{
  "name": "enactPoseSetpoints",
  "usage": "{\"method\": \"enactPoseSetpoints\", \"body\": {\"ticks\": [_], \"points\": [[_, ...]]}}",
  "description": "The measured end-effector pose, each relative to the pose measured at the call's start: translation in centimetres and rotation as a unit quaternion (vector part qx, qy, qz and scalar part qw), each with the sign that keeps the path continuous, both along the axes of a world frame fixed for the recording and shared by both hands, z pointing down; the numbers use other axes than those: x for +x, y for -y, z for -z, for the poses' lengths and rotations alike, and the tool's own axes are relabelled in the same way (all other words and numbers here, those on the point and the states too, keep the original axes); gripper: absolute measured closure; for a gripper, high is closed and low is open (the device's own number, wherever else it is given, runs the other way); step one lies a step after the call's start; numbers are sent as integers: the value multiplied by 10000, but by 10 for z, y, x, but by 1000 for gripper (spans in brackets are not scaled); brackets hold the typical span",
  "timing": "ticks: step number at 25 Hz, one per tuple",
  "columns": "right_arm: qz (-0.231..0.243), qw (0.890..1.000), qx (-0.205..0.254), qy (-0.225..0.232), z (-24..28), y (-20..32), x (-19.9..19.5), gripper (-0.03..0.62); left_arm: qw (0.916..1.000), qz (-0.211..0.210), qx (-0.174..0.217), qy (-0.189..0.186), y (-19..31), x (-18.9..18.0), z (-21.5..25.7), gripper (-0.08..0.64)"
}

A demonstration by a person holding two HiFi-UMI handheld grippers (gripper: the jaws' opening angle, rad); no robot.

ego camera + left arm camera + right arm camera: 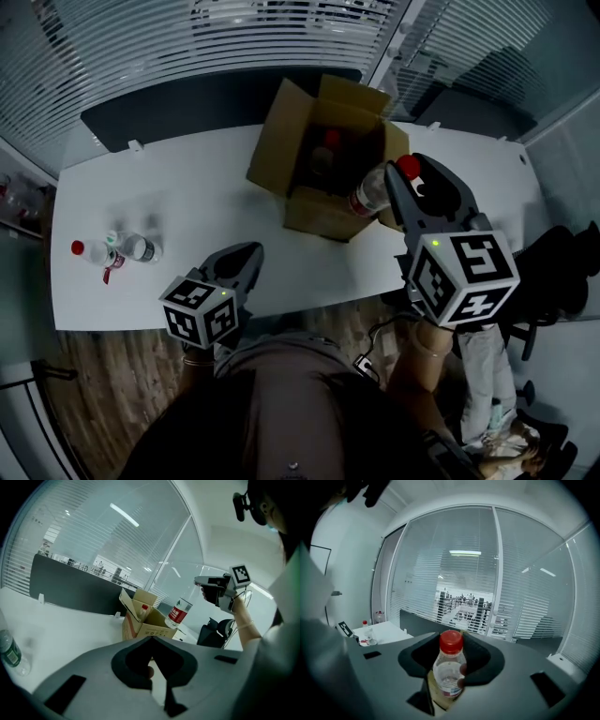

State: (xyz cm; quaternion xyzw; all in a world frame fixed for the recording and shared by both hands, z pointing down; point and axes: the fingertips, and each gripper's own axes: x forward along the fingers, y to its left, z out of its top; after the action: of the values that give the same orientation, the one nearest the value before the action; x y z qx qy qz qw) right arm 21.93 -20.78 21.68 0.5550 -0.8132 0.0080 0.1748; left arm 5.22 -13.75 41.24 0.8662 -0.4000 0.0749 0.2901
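right tool [411,180]: clamped on clear red-capped plastic bottle [368,194], tilted over open brown cardboard box [314,214] | left tool [246,255]: closed, empty, above white worktop [187,178]

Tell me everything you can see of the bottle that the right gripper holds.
The bottle is clear plastic with a red cap and a red-and-white label. The right gripper is shut on its upper part and holds it tilted in the air, by the right side of the open cardboard box.
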Motion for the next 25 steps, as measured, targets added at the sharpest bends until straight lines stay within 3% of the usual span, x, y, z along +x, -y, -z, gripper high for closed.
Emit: {"method": "enactPoseSetpoints", "body": {"ticks": [8,16,25], "points": [[12,9996,244,163,4,-46,9,425,9998,199,24,26,-47,-1,-3,554],[88,9996,-18,285,-25,-87,13,425,9984,542,-85,115,-107,-11,-8,554],[581,9969,-353,399,-59,-116,-13,425,9935,1084,-150,300,-156,-37,-9,554]]}}
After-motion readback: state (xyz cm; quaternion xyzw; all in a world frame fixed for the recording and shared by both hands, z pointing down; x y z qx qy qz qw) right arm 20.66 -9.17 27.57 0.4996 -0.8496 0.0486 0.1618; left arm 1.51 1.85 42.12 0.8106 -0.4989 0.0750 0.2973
